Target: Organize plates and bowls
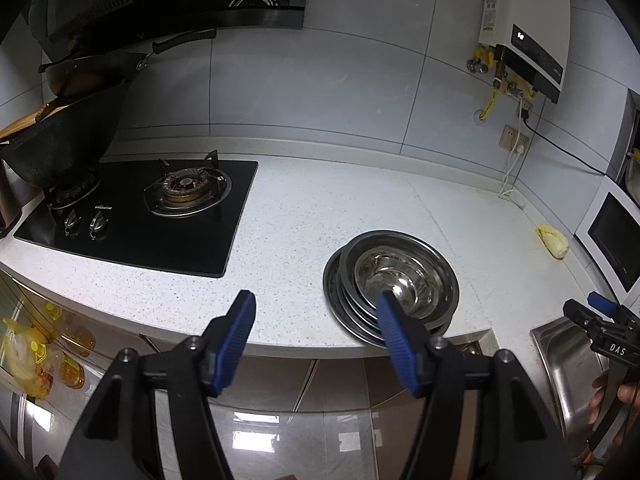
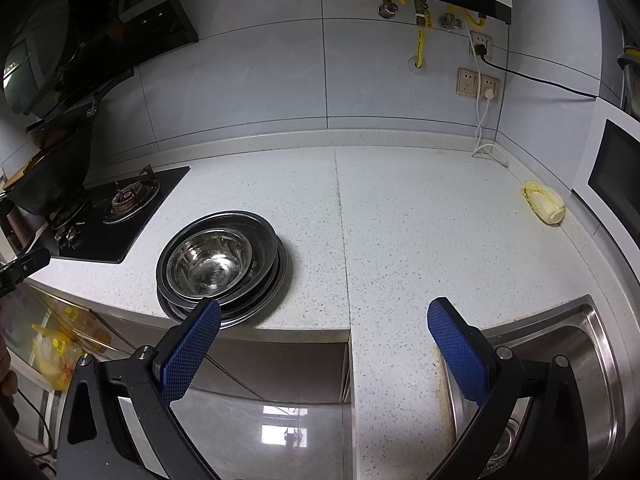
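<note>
A stack of steel plates (image 1: 340,308) with steel bowls (image 1: 404,276) nested on top sits near the front edge of the speckled white counter (image 1: 296,216). The same stack (image 2: 264,292) with its top bowl (image 2: 208,264) shows at the left in the right wrist view. My left gripper (image 1: 316,300) is open and empty, held in front of the counter edge, its right finger overlapping the stack's rim. My right gripper (image 2: 324,312) is open and empty, to the right of the stack, above the counter edge; it also shows at the far right of the left wrist view (image 1: 592,308).
A black gas hob (image 1: 140,216) with a dark wok (image 1: 60,148) lies at the left. A steel sink (image 2: 560,368) is at the front right. A yellow cabbage piece (image 2: 544,202) lies near a white microwave (image 2: 616,176). A water heater (image 1: 528,28) and cables hang on the wall.
</note>
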### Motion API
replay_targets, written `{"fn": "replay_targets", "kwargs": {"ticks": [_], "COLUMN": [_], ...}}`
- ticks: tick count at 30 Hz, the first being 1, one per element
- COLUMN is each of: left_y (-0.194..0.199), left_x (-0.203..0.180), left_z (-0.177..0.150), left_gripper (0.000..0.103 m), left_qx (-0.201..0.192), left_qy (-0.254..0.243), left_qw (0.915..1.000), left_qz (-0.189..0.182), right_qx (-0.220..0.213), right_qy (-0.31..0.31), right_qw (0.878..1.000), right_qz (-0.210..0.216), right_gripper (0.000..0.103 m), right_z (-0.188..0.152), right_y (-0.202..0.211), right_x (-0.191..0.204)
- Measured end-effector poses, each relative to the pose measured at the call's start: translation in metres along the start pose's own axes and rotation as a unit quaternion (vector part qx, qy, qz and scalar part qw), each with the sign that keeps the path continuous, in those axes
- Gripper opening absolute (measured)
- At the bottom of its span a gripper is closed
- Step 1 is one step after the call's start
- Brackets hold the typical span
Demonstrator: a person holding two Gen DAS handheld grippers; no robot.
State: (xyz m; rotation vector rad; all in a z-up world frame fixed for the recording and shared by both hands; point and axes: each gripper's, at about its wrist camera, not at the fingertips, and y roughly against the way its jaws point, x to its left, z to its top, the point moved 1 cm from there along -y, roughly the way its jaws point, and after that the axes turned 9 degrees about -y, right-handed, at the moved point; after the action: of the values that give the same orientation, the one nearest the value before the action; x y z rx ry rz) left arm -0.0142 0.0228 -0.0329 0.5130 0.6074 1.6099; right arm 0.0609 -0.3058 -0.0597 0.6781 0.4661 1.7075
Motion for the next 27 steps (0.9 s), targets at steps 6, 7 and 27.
{"fn": "replay_targets", "kwargs": {"ticks": [6,7,27], "left_y": [-0.0022,-0.0025,-0.0088], "left_x": [0.0014,0.0018,0.0004], "left_z": [0.0027,0.0029,0.0032], "left_gripper": [0.061,0.061,0.061], "left_qx": [0.001,0.001,0.011], "left_qy": [0.003,0.002,0.013], "left_qw": [1.0000,1.0000,0.9998], "left_qz": [0.004,0.005,0.008], "right_qx": [0.003,0.003,0.011], "right_qy": [0.001,0.001,-0.003], "right_qw": [1.000,1.000,1.000], "right_qz": [0.000,0.000,-0.001], "right_gripper": [0.101,0.101,0.101], "right_z": [0.0002,0.0003,-0.0001], "right_y": [-0.0031,-0.0032,-0.0087], "right_x": [0.0010,0.0011,-0.0002]}}
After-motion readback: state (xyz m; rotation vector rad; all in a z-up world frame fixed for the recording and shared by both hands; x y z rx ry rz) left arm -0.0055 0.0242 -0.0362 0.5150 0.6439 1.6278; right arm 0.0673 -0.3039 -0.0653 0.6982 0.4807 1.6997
